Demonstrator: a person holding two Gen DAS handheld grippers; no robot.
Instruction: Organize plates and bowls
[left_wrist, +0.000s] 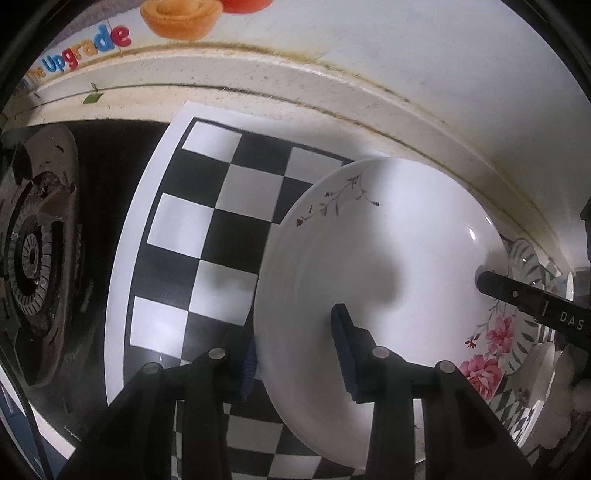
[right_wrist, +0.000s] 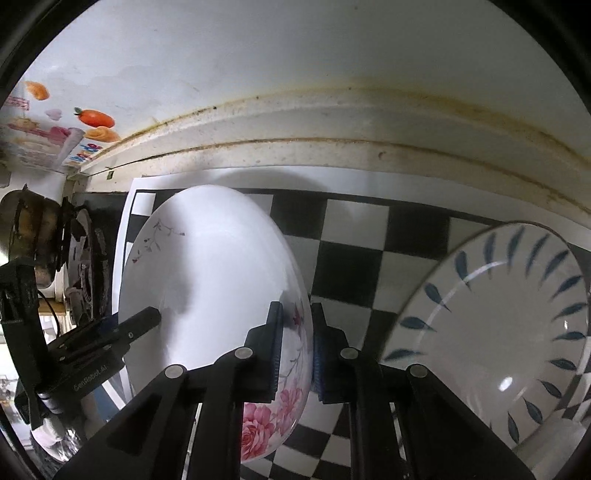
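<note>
Left wrist view shows the left gripper (left_wrist: 295, 354) with its jaws closed down on the near rim of a white flowered plate (left_wrist: 388, 258), one blue pad above the plate's face and the other under its edge. The plate is lifted and tilted over a checkered mat (left_wrist: 207, 229) that lies on the tabletop. Across the plate, at its far edge from these jaws, the tip of the right gripper (left_wrist: 495, 286) meets the rim.

In the right wrist view the right gripper (right_wrist: 297, 350) has its jaws narrowed around the plate's (right_wrist: 214, 280) edge by the pink roses, one pad on each side of the rim. The gap looks taken up by the plate, so I judge it pinched. The left gripper (right_wrist: 144, 321) reaches onto the plate from the side beyond it.

Holding both opposite edges probably keeps the wide, smooth plate from swinging or slipping while it is carried. Just to the outside of the right jaws a bowl with blue leaf marks (right_wrist: 498, 332) rests on the mat, apart from the plate. Beyond the left jaws, off the mat, sits a stove burner (left_wrist: 37, 258). The plate seems to be mid-transfer; where it should go is not shown.
</note>
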